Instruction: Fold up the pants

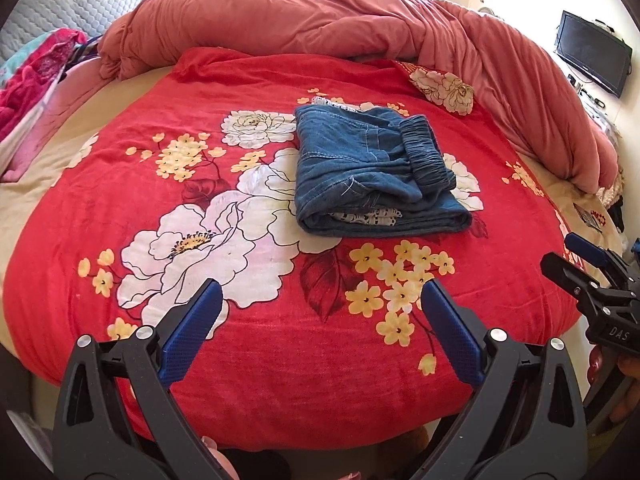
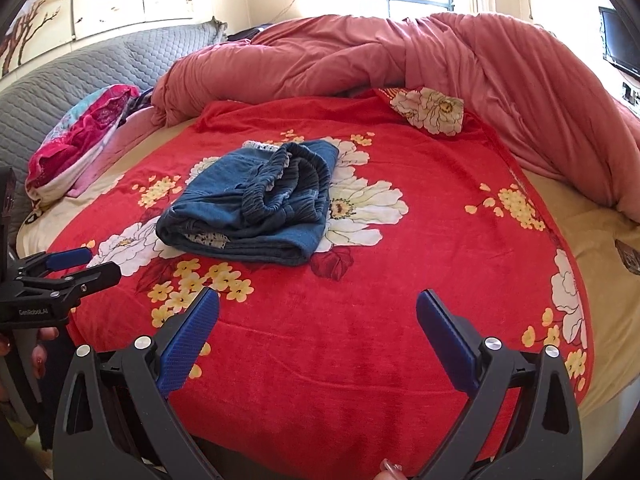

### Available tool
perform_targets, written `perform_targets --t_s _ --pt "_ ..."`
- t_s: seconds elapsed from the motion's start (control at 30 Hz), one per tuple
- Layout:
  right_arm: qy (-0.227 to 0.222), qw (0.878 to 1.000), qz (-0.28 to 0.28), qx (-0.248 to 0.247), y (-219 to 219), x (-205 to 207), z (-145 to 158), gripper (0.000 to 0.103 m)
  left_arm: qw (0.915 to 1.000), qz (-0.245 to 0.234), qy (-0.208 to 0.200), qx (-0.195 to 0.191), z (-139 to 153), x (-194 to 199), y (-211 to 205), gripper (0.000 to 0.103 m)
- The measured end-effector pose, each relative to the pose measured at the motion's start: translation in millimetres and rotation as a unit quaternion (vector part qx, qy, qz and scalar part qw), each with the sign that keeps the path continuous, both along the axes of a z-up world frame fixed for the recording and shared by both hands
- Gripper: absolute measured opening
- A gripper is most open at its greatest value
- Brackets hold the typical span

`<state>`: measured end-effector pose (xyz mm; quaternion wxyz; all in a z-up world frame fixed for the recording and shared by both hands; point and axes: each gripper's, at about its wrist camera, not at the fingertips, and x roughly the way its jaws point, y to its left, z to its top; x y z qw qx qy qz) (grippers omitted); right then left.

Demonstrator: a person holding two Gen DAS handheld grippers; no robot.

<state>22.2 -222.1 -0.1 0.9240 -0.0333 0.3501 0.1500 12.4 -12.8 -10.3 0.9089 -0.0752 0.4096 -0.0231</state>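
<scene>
Blue denim pants lie folded into a compact bundle on the red floral blanket, the elastic waistband on top and a bit of white lace trim showing in the fold. The right wrist view has the same pants left of centre. My left gripper hovers open over the blanket's near edge, well short of the pants, nothing between its blue pads. My right gripper is likewise open and empty, back from the bundle. Each gripper shows in the other's view: the right gripper at the right edge, the left gripper at the left edge.
A bunched pink duvet runs along the back and right of the bed. A pink and teal cloth pile sits at the left by a grey quilted headboard. A dark screen hangs on the right wall.
</scene>
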Motion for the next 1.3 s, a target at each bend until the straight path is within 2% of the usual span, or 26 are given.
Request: perform_targets --t_s 1.3 --pt "0.006 1.000 -0.004 -0.009 3.5 5.7 -0.4 0.098 1.0000 0.005 0.008 0.004 -0.7 6.6 1.5 0.094"
